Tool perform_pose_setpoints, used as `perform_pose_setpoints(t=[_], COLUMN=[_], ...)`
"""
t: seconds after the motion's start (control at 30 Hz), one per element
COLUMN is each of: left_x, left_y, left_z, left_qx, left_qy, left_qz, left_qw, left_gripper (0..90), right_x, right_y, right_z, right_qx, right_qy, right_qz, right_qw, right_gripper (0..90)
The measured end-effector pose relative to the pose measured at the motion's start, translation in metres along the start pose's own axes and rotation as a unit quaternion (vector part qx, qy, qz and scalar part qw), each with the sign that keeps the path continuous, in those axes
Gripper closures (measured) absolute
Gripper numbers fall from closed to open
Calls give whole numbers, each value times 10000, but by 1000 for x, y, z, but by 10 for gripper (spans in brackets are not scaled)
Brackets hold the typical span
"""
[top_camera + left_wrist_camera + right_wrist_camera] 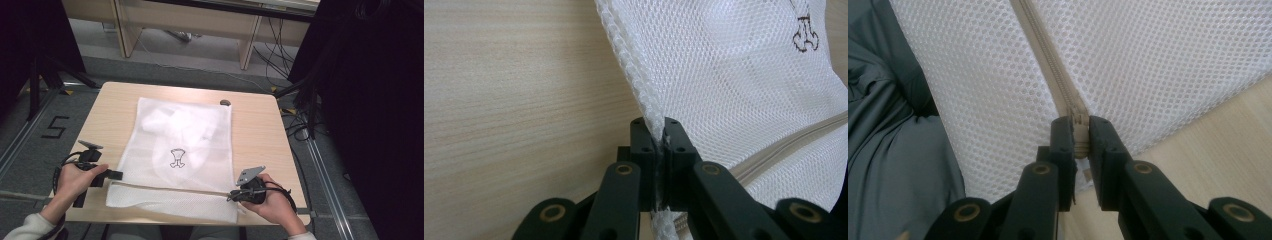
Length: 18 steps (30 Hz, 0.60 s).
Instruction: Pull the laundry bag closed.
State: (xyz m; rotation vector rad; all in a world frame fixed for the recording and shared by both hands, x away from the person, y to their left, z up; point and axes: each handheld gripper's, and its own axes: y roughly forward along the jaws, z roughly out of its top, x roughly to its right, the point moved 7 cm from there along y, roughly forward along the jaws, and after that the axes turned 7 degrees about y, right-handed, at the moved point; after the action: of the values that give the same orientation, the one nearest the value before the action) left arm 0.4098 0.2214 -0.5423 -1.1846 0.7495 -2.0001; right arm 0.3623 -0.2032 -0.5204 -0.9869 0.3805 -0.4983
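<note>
While we look down on the pale wooden table [105, 107], a white mesh laundry bag [175, 135] lies flat across its middle, with pale clothing [175, 125] bunched inside toward twelve o'clock and a small dark printed emblem [176, 158] near the centre. At about eight o'clock, our left gripper [116, 175] is clamped tight on the bag's left side seam [644, 100]; in the left gripper view the ribbed white edge is pinched between the two black jaws, with bare wood to one side and netting to the other. Running from there toward four o'clock, the cream zipper [170, 188] crosses the near end of the bag. At four o'clock, our right gripper [233, 195] is closed on the zipper pull [1079, 122], which the right gripper view shows squeezed between the jaws at the end of the teeth. To run the zipper well, we judge that the left grip should hold the seam firm as an anchor, keeping the netting taut, while the right draws the pull straight along the zipper line, low and level, so no mesh snags in the slider.
</note>
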Motion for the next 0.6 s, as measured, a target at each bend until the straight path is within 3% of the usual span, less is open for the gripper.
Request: perform_pose_setpoints(t=[0.2, 0.27, 0.4, 0.43, 0.47, 0.5, 0.57, 0.6], left_x=[-1, -2, -2, -2, -3, -4, -8, -11], left_y=[1, 2, -1, -4, -7, -10, -17, -19], left_z=[0, -1, 3, 4, 4, 4, 4, 3], left_qx=[26, 77, 490, 623, 770, 861, 1206, 1267], left_qy=[23, 47, 136, 182, 284, 381, 600, 674], left_qz=[47, 80, 279, 319, 360, 427, 644, 716], left_qw=[10000, 9999, 9983, 9974, 9960, 9946, 9888, 9870], left_gripper=[826, 791, 656, 624, 539, 539, 459, 424], right_x=[0, 1, 2, 3, 9, 9, 18, 21], right_y=[3, 5, 3, 3, 0, 0, -3, -4], right_z=[-1, -3, 3, 6, 9, 9, 10, 10], right_qx=[-77, -111, 376, 564, 766, 766, 975, 1078], right_qy=[-81, -51, 268, 286, 384, 384, 393, 568], right_qz=[-46, -109, 44, 26, -182, -182, -437, -506], right_qw=[9999, 9999, 9989, 9980, 9962, 9962, 9935, 9913], right_gripper=[817, 773, 646, 632, 611, 611, 607, 607])
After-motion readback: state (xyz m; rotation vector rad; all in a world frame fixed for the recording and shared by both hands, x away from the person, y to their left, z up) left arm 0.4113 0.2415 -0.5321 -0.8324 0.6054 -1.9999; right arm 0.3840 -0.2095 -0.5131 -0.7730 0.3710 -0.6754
